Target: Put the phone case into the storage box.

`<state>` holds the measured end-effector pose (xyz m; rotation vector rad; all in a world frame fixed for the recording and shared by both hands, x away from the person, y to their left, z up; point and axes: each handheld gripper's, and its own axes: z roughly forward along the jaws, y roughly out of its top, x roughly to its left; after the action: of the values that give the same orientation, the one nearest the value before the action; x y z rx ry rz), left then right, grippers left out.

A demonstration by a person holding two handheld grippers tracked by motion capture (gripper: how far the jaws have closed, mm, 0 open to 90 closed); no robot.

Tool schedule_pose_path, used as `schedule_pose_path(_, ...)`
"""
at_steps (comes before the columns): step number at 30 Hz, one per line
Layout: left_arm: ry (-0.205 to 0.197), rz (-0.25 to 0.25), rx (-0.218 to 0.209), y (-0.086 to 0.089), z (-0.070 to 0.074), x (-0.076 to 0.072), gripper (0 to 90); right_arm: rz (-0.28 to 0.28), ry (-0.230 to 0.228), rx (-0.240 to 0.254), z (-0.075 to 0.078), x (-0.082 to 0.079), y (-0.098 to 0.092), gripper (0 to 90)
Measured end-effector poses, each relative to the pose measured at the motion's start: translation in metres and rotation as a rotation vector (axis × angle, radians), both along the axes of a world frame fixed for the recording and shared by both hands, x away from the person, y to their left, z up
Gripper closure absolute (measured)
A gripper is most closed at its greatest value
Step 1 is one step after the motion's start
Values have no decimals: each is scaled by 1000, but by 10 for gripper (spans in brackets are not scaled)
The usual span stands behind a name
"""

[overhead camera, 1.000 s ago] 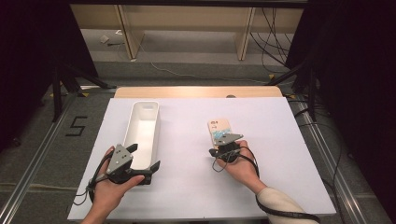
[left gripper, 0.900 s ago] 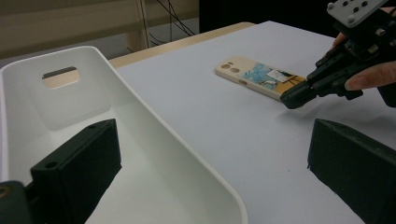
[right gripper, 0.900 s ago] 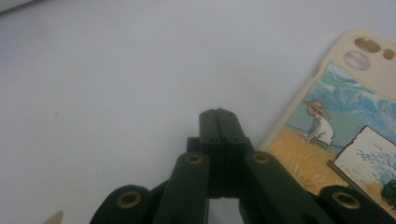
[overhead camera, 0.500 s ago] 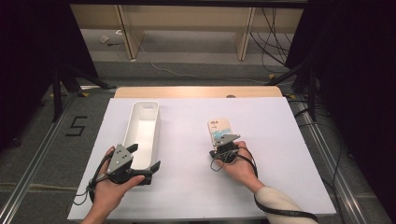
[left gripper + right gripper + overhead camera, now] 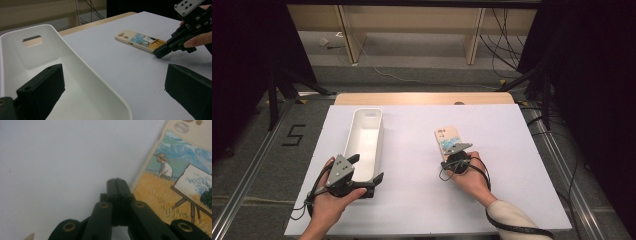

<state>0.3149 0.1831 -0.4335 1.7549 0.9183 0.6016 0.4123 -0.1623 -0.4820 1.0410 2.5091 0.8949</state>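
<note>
Fingers of the right gripper [image 5: 117, 182] pressed flat together, nothing between them, tips down at the near left corner of the phone case [image 5: 450, 141]; whether touching its edge or just beside it, cannot tell. Seen from the left gripper view too, the same closed pair [image 5: 162, 51] at the near end of the case [image 5: 140, 40], the right hand [image 5: 464, 172] wrapped around the gripper body behind. Fingers of the left gripper [image 5: 112, 92] spread wide apart, gripping nothing: one finger [image 5: 42, 87] inside the white bin [image 5: 364, 142], the other [image 5: 190, 92] outside its wall above the bare worktop [image 5: 412, 150], the bin's long right-hand wall [image 5: 100, 82] running between the two without contact visible. Left hand [image 5: 329, 202] at the bin's near end in the high view.

Phone case flat on the white worktop, well to the right of the bin and apart from it, printed back facing up: cream rim, camera cut-outs at the far end, a painted scene of a figure in a straw hat at an easel in a yellow field under a blue sky [image 5: 175, 175]. Long axis of the case roughly parallel to the bin. Bin upright, open top, nothing inside, a slot handle [image 5: 32, 41] in its far end wall.
</note>
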Motion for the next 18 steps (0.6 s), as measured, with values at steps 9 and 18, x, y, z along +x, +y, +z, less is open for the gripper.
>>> schedule_pose_path(9, 0, 0, 0, 0, 0, 0, 22, -85, 45, -15, 4, 1, -15, 900)
schedule_pose_path(18, -1, 0, 1, 0, 0, 0, 23, -151, 64, -24, 6, 5, -28, 900)
